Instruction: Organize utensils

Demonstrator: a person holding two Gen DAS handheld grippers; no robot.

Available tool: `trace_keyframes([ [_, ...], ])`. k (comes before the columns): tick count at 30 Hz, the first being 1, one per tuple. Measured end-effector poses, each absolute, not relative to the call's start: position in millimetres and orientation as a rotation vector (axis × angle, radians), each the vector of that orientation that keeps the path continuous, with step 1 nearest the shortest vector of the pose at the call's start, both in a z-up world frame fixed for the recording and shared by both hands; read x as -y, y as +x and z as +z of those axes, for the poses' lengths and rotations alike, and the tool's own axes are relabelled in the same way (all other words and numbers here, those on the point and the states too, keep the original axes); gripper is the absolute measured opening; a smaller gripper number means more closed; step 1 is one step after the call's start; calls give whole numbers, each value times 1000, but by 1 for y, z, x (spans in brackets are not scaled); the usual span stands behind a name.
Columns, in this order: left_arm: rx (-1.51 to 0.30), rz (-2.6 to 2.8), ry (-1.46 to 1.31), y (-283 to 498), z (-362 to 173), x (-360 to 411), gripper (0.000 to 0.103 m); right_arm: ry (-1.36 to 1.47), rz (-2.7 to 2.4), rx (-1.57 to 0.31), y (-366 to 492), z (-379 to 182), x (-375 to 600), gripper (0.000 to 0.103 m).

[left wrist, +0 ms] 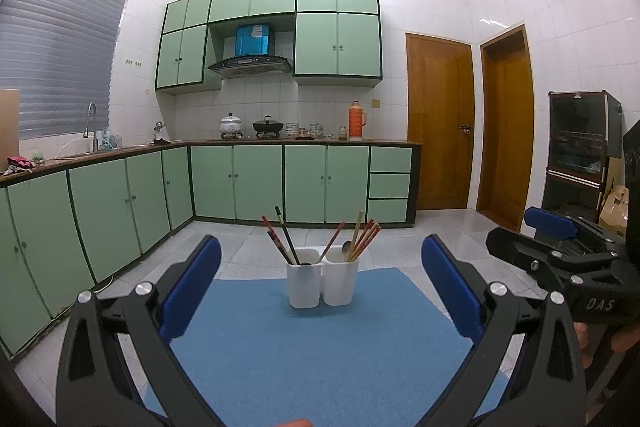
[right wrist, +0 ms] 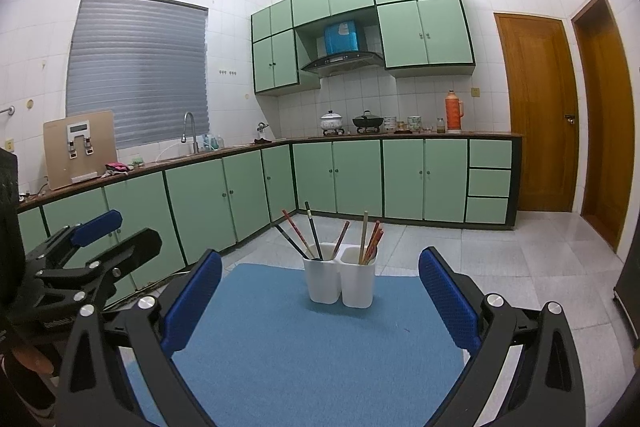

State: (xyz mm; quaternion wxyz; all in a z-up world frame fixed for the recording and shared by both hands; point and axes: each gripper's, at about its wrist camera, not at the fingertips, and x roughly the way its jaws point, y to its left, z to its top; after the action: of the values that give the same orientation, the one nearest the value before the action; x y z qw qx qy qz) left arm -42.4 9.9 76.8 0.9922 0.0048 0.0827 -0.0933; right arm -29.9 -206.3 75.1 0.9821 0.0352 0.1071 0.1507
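Note:
Two white utensil cups stand side by side at the far end of a blue mat (left wrist: 304,355) (right wrist: 296,351). The left cup (left wrist: 303,285) (right wrist: 323,281) holds dark and red chopsticks (left wrist: 280,237) (right wrist: 306,233). In the right cup (left wrist: 340,283) (right wrist: 358,285) are red and pale chopsticks (left wrist: 362,237) (right wrist: 370,237) and a metal spoon (left wrist: 346,247). My left gripper (left wrist: 320,283) is open, empty, short of the cups. My right gripper (right wrist: 320,287) is open and empty too, and shows at the right of the left wrist view (left wrist: 560,239).
Green base cabinets (left wrist: 256,181) (right wrist: 356,179) run along the back and left walls under a counter with pots, bowls and an orange flask (left wrist: 356,121). Two wooden doors (left wrist: 440,123) stand at right, with a dark glass-door cabinet (left wrist: 580,155). Pale tiled floor surrounds the mat.

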Motion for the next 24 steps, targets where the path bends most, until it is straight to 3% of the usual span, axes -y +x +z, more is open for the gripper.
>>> trace_keyframes([
  [24,-171,-182,7,-40,80,-13,97,65,307,-222,-30,76,200,97],
])
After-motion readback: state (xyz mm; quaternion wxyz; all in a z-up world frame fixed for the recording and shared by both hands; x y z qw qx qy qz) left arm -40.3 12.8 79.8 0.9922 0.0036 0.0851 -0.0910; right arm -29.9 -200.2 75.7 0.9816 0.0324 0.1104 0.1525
